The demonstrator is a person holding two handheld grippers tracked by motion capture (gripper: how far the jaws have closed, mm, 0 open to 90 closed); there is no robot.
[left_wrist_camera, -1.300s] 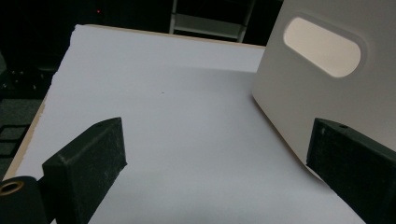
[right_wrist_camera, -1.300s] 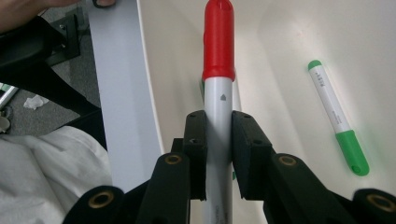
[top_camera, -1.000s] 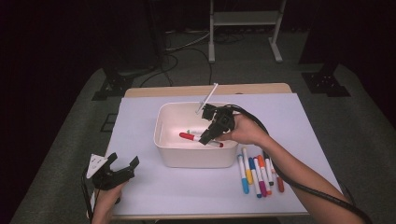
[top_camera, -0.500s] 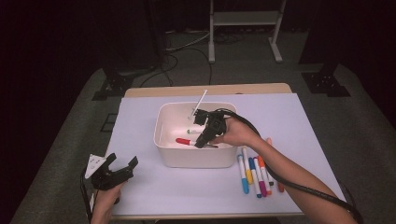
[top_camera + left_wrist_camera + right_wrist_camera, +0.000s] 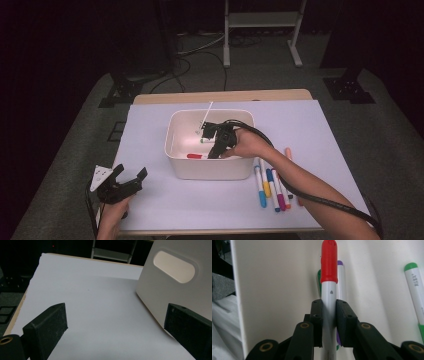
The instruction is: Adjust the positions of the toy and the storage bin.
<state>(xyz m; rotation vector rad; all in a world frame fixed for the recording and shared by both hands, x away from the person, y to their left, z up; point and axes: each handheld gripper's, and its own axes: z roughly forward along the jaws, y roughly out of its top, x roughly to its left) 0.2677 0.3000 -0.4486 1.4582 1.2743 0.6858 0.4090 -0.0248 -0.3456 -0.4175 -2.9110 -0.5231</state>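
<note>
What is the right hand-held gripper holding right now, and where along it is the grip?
The right hand-held gripper is shut on a red-capped marker, clamped on its white barrel just below the cap, inside the white bin. The left hand-held gripper holds nothing.

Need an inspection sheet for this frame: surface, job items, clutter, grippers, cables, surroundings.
Surface: white sheet over a wooden table.
Job's things: white bin mid-table; red-capped marker clamped inside it; green-capped marker and others on its floor; row of markers right of the bin.
Clutter: nothing seen.
Grippers: right gripper shut on the red-capped marker; left gripper open, empty, front-left.
Cables: black cable along the right forearm.
Surroundings: dark floor, metal stand behind.
</note>
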